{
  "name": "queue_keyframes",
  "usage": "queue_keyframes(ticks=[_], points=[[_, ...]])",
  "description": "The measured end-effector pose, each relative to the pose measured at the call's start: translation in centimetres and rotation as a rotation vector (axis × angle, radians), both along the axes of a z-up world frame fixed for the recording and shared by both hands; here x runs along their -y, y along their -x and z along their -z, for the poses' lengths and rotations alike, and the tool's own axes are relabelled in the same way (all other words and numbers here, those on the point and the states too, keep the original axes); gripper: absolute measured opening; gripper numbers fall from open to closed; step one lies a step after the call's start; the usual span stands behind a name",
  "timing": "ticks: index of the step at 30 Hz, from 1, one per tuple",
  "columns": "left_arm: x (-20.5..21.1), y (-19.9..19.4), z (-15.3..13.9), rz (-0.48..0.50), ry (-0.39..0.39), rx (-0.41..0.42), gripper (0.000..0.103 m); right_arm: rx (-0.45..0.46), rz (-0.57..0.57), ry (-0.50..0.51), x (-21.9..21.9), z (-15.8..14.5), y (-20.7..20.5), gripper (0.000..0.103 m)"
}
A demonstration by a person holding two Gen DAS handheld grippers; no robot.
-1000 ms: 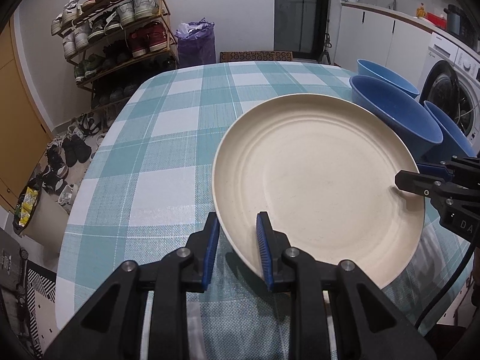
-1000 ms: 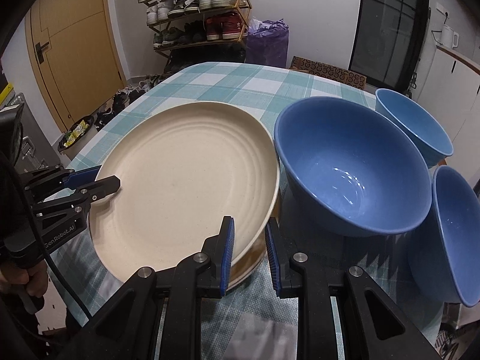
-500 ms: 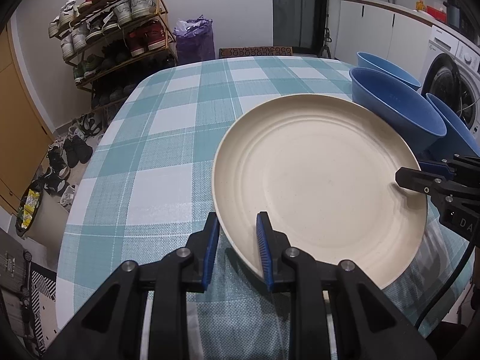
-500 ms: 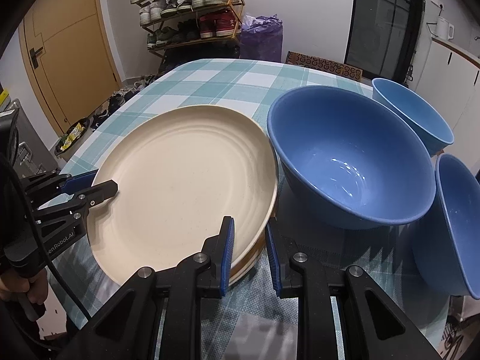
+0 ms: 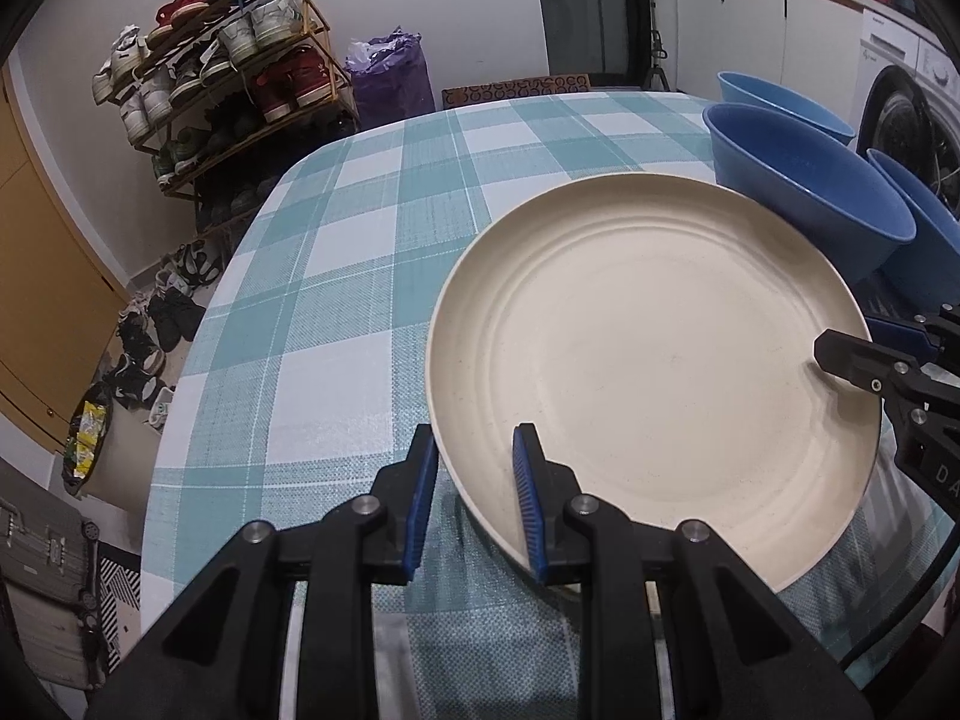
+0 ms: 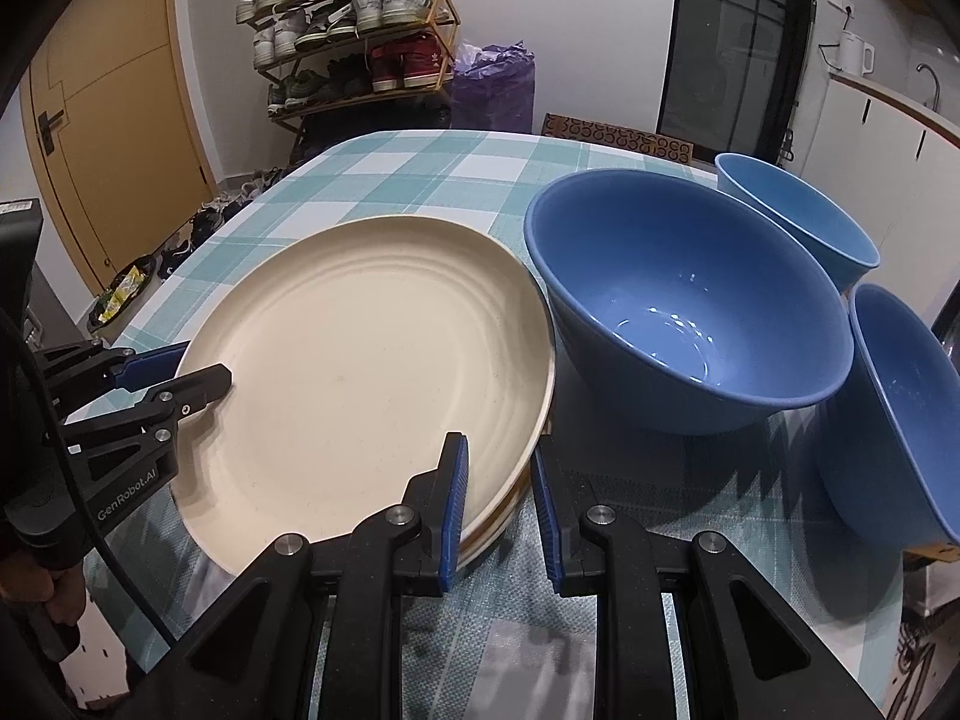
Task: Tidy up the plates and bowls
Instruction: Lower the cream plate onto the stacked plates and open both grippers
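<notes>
A large cream plate [image 5: 648,354] lies over the near right part of the checked table [image 5: 360,252]. My left gripper [image 5: 474,480] is shut on its near left rim. My right gripper [image 6: 501,480] is shut on the opposite rim of the same plate [image 6: 366,360], and a second cream rim [image 6: 510,507] shows just beneath. Each gripper appears in the other's view, the right gripper [image 5: 852,360] and the left gripper [image 6: 204,378], both clamped on the rim. Three blue bowls stand to the plate's right: a big one [image 6: 684,312], one behind it [image 6: 798,216] and one tilted at the right edge [image 6: 900,414].
A shoe rack [image 5: 228,78] and a purple bag [image 5: 390,78] stand beyond the table's far end. Shoes [image 5: 162,312] lie on the floor to the left. A washing machine [image 5: 906,114] and white cabinets are at the right. A hand [image 6: 36,588] holds the left gripper.
Both grippers keep their hold on the plate's rim. The views have tilted slightly; plate and bowls stay where they were.
</notes>
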State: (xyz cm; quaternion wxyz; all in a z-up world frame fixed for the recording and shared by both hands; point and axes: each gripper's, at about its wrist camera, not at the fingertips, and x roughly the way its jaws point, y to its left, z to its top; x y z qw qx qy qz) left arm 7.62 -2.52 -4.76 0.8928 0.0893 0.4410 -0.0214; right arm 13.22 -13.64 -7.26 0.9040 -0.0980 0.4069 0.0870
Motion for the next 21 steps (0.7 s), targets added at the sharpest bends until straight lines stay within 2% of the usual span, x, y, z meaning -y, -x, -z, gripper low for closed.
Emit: queue_keyframes(ticks=[9,21], points=[[0.6,-0.2,0.2,-0.013,-0.049,-0.005,0.024,0.004,-0.004,0.047,-0.5,0.7,0.2,0.024],[0.1,-0.6,0.3,-0.017,-0.005,-0.014,0.029,-0.003,-0.013,0.086,-0.9,1.1,0.2,0.030]])
